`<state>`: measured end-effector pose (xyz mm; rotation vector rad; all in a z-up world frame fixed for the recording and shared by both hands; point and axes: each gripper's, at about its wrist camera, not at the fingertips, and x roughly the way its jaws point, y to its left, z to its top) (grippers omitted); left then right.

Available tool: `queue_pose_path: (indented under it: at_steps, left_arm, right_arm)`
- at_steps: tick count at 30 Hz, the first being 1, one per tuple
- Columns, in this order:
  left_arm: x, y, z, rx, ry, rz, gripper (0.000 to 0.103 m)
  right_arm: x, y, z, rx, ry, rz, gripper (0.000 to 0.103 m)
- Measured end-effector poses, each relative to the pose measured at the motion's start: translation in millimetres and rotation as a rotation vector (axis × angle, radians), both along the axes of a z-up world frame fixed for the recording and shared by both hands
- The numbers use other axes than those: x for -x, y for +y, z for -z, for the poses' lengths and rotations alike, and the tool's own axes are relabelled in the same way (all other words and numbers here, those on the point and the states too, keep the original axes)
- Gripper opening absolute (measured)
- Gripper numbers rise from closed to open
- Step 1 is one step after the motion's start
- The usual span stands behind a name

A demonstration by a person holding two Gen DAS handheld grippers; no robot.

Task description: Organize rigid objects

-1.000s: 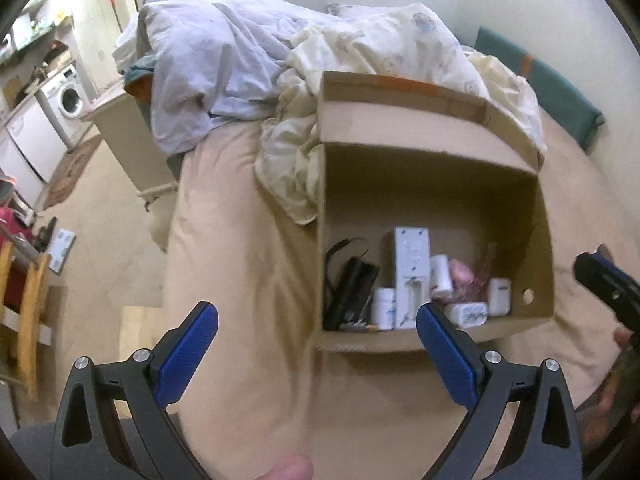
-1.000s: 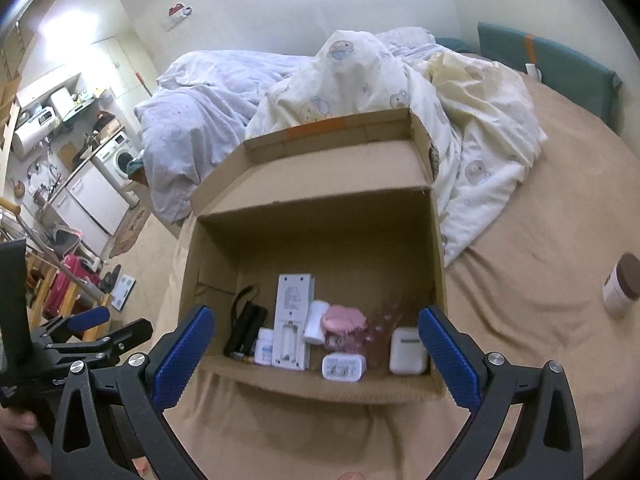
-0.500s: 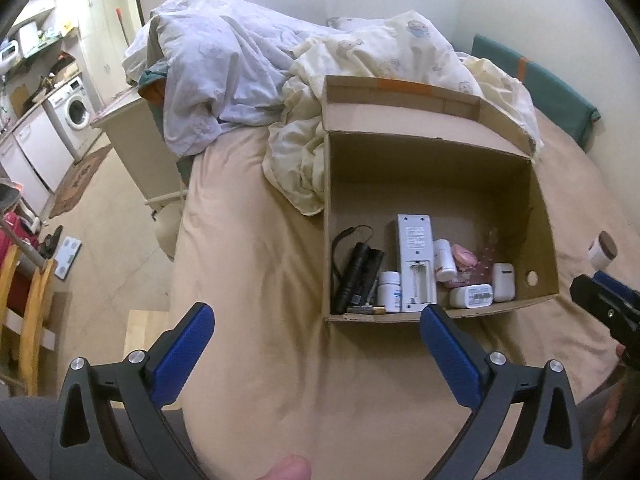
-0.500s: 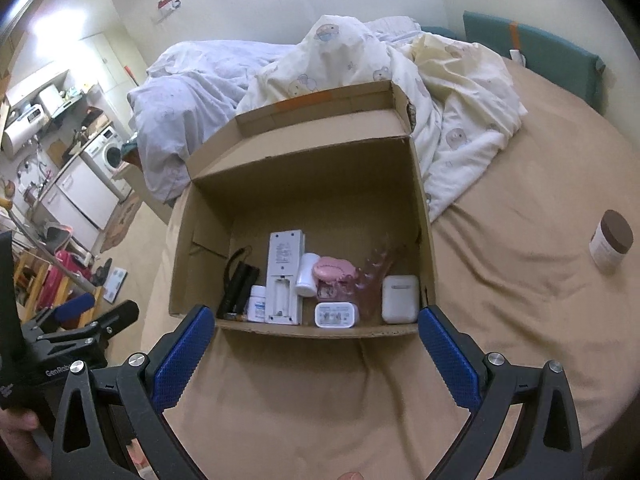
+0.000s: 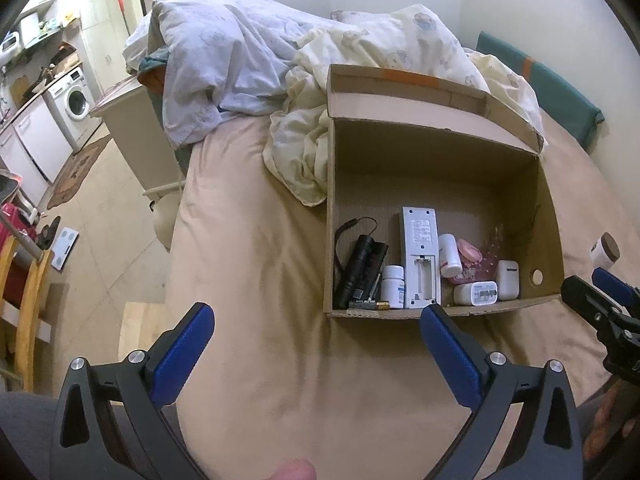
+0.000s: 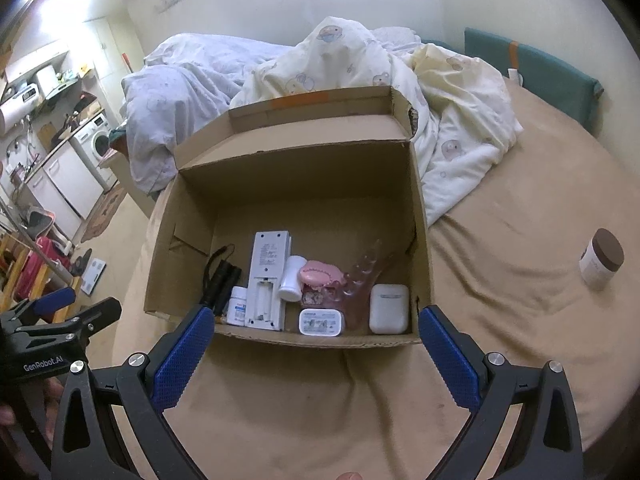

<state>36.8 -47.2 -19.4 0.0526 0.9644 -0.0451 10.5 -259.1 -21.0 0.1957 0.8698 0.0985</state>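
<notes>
An open cardboard box lies on the bed. Inside are a black flashlight, a white remote, a small pill bottle, a white tube, a pink case, a white earbuds case and a small white box. A brown-lidded white jar stands on the bed right of the box. My left gripper is open and empty in front of the box. My right gripper is open and empty at the box's near edge.
Crumpled duvets lie behind the box. A green cushion leans on the wall at the right. The bed's left edge drops to a tiled floor with a washing machine and a wooden chair.
Both grippers have pulled back and up from the box, so it looks smaller and farther. The jar has come into the left wrist view. Both grippers stay open.
</notes>
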Motion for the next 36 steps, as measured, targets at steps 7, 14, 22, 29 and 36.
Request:
queue_pose_path:
  at_steps: [7, 14, 22, 29, 36]
  left_arm:
    - [0.7, -5.7, 0.8, -0.001, 0.002, 0.016, 0.102]
    - [0.2, -5.8, 1.0, -0.002, 0.008, 0.008, 0.102]
    - [-1.2, -4.5, 1.4, -0.002, 0.008, 0.007, 0.102]
    - [-1.3, -4.6, 2.5, -0.002, 0.012, 0.008, 0.102]
    - [-1.6, -4.2, 3.0, -0.001, 0.015, 0.006, 0.102]
  right_arm:
    - [-0.5, 1.1, 1.4, 0.001, 0.002, -0.002, 0.103]
    - [-1.9, 0.9, 2.4, -0.007, 0.010, 0.002, 0.103]
    - [-2.0, -0.3, 2.1, -0.009, 0.011, 0.005, 0.103]
    - [-2.5, -2.4, 2.0, -0.006, 0.017, 0.007, 0.103]
    - [-2.5, -2.4, 1.8, -0.005, 0.017, 0.007, 0.103]
